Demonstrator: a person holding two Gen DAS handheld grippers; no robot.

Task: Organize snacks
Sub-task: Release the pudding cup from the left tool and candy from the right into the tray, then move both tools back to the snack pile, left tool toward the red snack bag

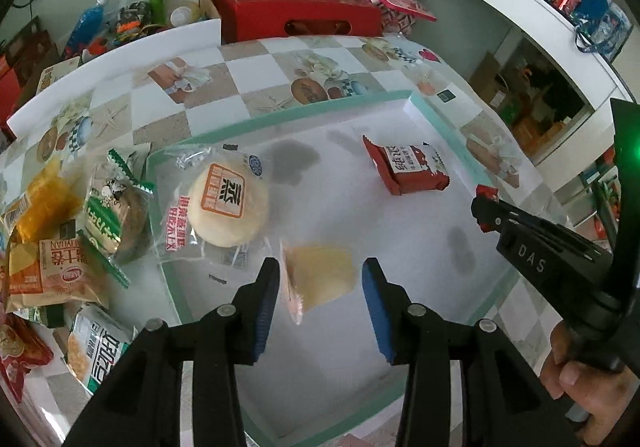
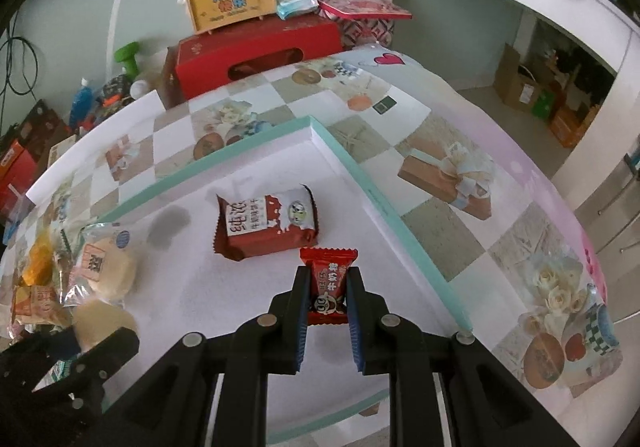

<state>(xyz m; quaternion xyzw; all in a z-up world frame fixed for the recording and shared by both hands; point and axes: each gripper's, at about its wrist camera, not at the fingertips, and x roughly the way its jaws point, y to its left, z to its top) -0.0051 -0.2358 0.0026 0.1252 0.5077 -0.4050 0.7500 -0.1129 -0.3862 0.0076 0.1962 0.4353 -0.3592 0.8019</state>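
The right tool is clamped on a small red candy, held above the near right part of the white tray, just in front of the red biscuit pack lying inside it. The grip sits on the lower half of the slick wrapper, so the candy could slip out or twist as the fingers part, and land on the biscuit pack rather than on bare tray.

The left tool stands apart, its pads on either side of a pale yellow snack that looks blurred. Whether that snack rests on the tray floor or is falling cannot be told. If the left tool closes now, it may catch only the wrapper's edge and drag the snack toward the round bun lying at the tray's left wall.

More packets lie heaped on the counter left of the tray. A careless sweep could push the bun's wrapper over the rim. The two tools are also near each other over the tray and might collide.
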